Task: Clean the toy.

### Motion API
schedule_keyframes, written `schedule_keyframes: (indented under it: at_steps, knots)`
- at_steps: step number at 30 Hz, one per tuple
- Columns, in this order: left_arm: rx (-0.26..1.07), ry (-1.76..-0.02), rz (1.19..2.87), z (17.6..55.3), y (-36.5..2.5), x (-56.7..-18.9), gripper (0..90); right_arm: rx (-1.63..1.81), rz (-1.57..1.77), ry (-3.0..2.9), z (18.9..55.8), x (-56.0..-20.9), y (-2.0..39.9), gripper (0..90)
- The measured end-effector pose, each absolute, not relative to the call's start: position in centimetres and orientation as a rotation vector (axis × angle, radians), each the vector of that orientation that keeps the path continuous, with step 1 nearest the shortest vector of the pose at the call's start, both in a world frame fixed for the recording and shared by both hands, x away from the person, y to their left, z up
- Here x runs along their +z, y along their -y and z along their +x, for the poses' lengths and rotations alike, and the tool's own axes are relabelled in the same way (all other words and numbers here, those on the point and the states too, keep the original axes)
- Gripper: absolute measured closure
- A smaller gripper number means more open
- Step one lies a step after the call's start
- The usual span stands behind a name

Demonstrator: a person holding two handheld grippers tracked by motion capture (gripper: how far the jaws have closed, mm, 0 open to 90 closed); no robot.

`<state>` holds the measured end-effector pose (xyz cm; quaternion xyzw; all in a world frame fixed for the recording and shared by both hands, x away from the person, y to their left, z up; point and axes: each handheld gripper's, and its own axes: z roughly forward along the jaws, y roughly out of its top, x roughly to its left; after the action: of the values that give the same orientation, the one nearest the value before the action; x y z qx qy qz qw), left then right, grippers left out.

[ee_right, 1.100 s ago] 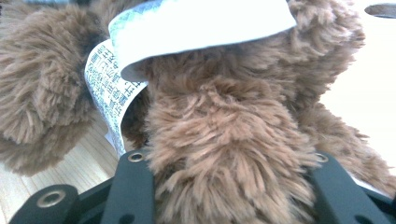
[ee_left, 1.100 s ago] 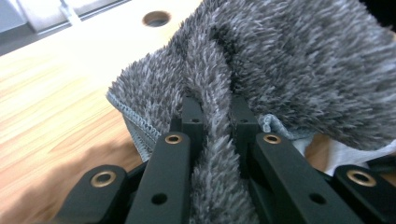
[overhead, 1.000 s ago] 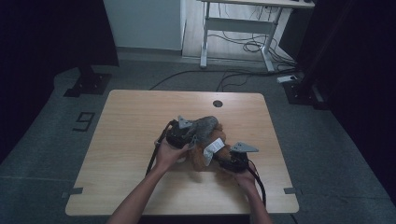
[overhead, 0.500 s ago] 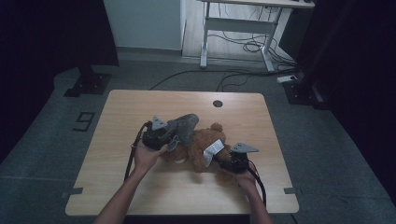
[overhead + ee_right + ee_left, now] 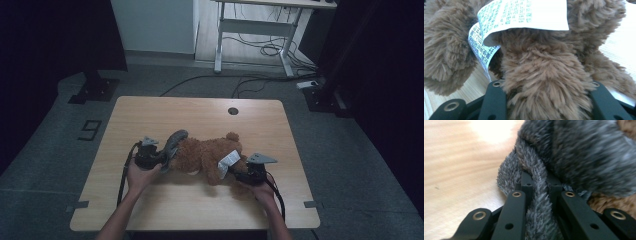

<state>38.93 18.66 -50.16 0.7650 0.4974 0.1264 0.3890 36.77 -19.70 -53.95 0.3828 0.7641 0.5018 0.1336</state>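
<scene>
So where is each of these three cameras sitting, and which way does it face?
High view: above the person's side, looking forward and down on the wooden table; both forearms, left tongs, right tongs.
Left gripper view: rides the left tongs, looking along black jaws pinching grey fur trim.
Right gripper view: rides the right tongs, jaws around a brown limb, white label.
Shared: all show the teddy bear.
</scene>
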Motion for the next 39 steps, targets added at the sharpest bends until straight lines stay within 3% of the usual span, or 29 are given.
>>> schedule_keyframes:
  at_steps: [6, 15, 21, 27, 31, 39]
  knots:
    - [0.254, -1.269, 1.894, 39.6, -18.0, -50.8, 80.9, 1.451, 1.107, -2.196, 36.9, -54.0, 19.3, 58.4]
    - [0.303, -1.288, 1.884, 44.0, -16.7, -50.1, 81.1, 1.348, 1.107, -2.154, 40.2, -53.7, 19.0, 59.1]
    - [0.342, -1.207, 1.820, 43.6, -18.1, -46.6, 80.6, 1.357, 1.052, -2.212, 40.2, -53.9, 19.6, 59.0]
    - [0.379, -1.049, 1.875, 43.4, -13.8, -43.2, 80.2, 1.330, 1.023, -2.240, 39.1, -54.1, 19.5, 58.0]
    - [0.394, -1.039, 1.944, 44.1, -11.1, -43.7, 79.5, 1.358, 1.050, -2.252, 38.5, -54.6, 19.9, 57.3]
    - [0.368, -1.052, 1.915, 43.1, -12.3, -45.8, 80.1, 1.369, 1.069, -2.295, 38.3, -54.5, 20.2, 51.1]
